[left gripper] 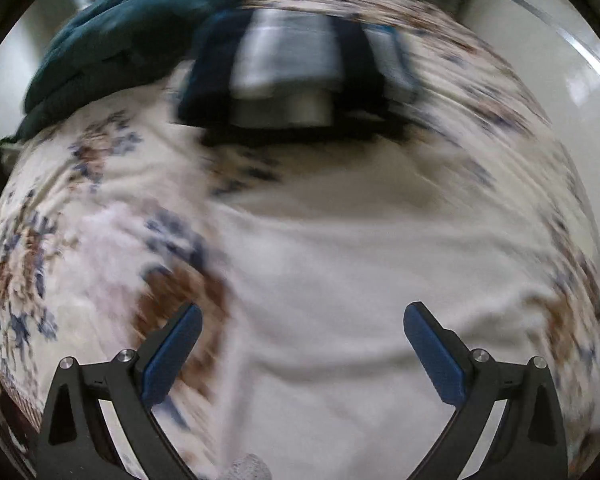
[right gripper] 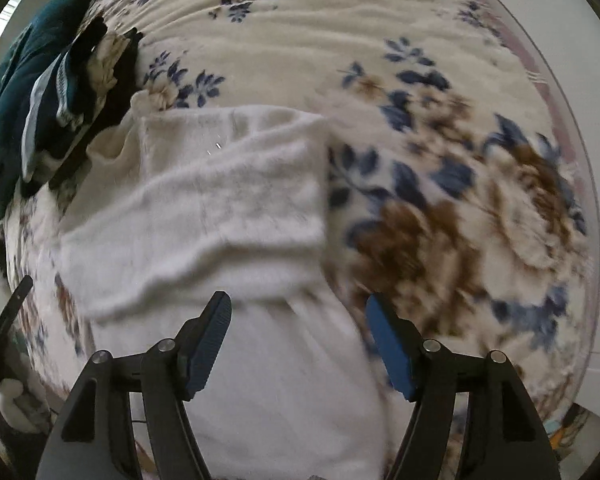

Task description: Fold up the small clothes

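Hovering over the white garment (right gripper: 228, 216) mid-blanket (right gripper: 440, 208), right gripper (right gripper: 298, 344) and left gripper (left gripper: 302, 354) were both spread, holding nothing. Best next: pinch the near hem at both corners, lift evenly, fold toward the dark clothes pile (right gripper: 60, 92) at the far-left edge.

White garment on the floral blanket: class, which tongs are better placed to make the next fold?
Right, probably. The right tongs hang open just above the white garment's folded edge, in sharp view. The left tongs are open over plain cloth, with no edge clear in that blurred view.
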`<act>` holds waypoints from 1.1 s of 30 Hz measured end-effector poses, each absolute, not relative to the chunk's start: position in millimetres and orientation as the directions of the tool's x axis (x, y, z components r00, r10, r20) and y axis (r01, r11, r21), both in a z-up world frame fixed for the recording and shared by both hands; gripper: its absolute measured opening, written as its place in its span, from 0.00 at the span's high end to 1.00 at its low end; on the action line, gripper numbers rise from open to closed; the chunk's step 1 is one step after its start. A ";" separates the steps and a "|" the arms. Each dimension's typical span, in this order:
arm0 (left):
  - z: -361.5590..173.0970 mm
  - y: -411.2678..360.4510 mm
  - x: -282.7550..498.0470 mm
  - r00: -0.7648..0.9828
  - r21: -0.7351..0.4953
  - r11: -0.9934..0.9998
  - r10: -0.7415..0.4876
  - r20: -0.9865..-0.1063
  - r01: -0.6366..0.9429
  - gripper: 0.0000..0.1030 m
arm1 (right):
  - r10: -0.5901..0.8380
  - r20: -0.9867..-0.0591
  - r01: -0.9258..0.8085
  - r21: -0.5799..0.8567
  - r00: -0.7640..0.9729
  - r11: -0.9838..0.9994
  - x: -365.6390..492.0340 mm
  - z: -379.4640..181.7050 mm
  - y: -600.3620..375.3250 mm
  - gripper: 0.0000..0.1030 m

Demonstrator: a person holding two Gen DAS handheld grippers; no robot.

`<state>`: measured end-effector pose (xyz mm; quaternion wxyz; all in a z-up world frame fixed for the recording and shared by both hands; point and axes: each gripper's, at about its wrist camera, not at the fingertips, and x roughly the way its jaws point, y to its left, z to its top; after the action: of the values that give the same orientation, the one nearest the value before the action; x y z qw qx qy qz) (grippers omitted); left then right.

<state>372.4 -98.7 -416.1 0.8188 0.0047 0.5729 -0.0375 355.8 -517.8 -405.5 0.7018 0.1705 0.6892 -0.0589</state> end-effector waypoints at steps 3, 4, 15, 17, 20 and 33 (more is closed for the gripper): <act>-412.4 -167.5 319.1 0.291 -0.058 0.985 -0.105 -0.951 0.165 0.00 | 0.154 -0.988 0.301 0.152 0.020 0.941 324.2 -392.2 -541.9 0.30; -415.5 -196.4 298.6 0.261 -0.069 0.978 -0.120 -0.958 0.196 0.00 | 0.162 -0.987 0.297 0.159 0.015 0.941 314.9 -388.5 -550.7 0.30; -541.8 -420.4 144.8 -0.149 -0.253 0.925 -0.218 -0.965 0.283 0.29 | 0.178 -0.984 0.230 0.168 -0.024 0.959 296.8 -408.7 -661.7 0.30; -558.9 -430.5 135.5 -0.124 -0.163 0.940 -0.132 -0.984 0.299 0.53 | 0.195 -0.980 0.213 0.186 -0.023 0.959 304.9 -419.3 -667.4 0.30; -550.4 -417.7 136.3 -0.042 -0.132 0.957 -0.125 -0.991 0.258 0.93 | 0.253 -0.967 0.192 0.245 -0.020 0.950 324.2 -436.8 -664.0 0.30; -477.0 -327.0 138.9 0.099 -0.197 0.975 -0.207 -0.973 0.104 0.94 | 0.569 -0.821 0.342 0.546 0.037 0.765 468.9 -542.2 -614.9 0.58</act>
<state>138.9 -327.0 -477.0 0.7403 -0.0386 0.6628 -0.1051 468.9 -614.9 -542.2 0.6396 0.3311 0.6881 0.0888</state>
